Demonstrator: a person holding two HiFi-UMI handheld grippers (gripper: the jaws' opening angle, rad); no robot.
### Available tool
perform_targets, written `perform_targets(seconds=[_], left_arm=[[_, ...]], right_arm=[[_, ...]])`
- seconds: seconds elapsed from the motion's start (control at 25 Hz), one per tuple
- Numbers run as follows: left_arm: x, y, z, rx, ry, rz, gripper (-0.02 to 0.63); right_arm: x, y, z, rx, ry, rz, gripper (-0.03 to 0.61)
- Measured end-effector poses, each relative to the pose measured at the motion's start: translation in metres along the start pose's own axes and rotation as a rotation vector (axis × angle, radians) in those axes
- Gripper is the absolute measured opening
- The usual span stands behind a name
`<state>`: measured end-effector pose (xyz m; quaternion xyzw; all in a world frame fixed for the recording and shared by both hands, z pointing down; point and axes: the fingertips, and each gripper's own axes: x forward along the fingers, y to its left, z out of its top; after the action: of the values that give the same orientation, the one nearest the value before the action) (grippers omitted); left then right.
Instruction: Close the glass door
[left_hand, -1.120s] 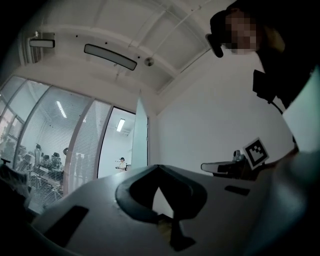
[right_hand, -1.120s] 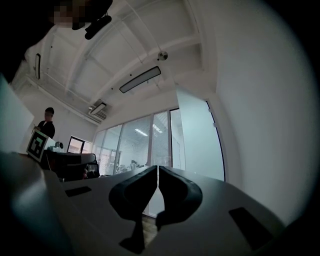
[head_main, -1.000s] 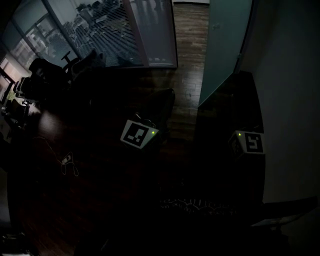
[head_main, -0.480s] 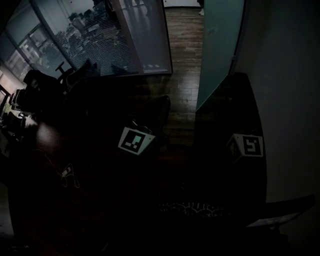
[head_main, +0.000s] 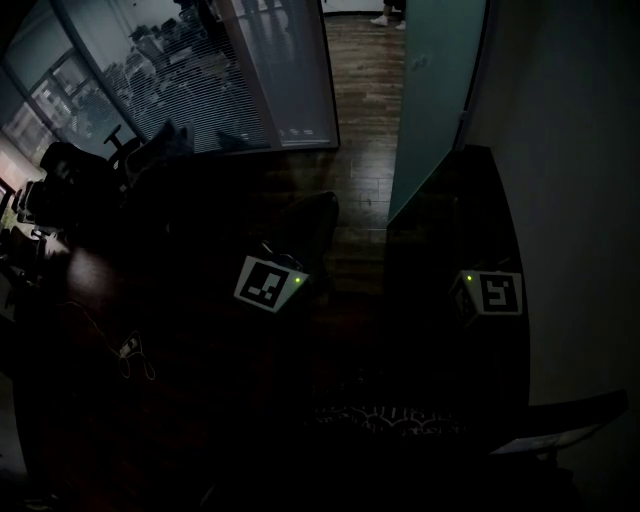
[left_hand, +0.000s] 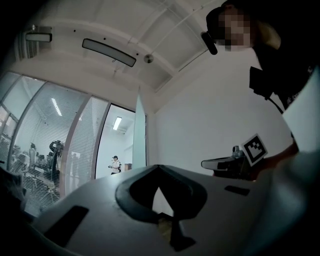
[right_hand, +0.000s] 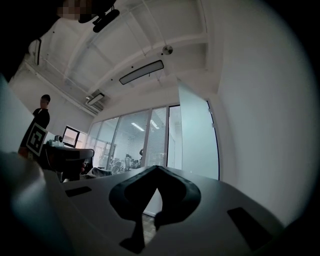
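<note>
A: Where is the tall pale frosted glass door (head_main: 436, 100) seen?
B: It is seen ahead of both grippers, well apart from them, standing open beside the white wall (head_main: 575, 180) on the dark wooden floor (head_main: 362, 150).
A: How is it set?
B: It is held upright, with its long axis vertical. It is shown almost edge-on in the left gripper view.
A: How are the fingers of the left gripper (left_hand: 158, 170) held?
B: They are pressed together at the tips, and nothing is gripped between them.
A: And the right gripper (right_hand: 156, 169)?
B: Its fingers are likewise closed on nothing. The door is framed beyond them, untouched.
</note>
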<state>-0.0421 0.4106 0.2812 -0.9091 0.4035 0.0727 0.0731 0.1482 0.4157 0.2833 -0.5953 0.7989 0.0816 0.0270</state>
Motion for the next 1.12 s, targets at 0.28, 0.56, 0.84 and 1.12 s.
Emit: perform_targets(seconds=[0.28,0.56,0.84,1.12], left_arm=[[0.033,0.020,-0.008,-0.001,0.011,0.035,0.002],[0.081,0.039,-0.020,-0.001,0.023,0.061,0.002],[0.104,0.040,-0.026,0.000,0.028,0.070,0.002],[0.129,0.046,-0.029,0.002,0.019,0.075,0.002]], right_arm=[[0.035,-0.024,-0.009,0.019,0.002,0.016,0.003],[0.083,-0.055,-0.021,0.041,0.008,0.048,0.003],[0.100,-0.066,-0.029,0.057,0.005,0.081,0.003],[0.119,-0.084,-0.037,0.042,0.013,0.087,0.003]])
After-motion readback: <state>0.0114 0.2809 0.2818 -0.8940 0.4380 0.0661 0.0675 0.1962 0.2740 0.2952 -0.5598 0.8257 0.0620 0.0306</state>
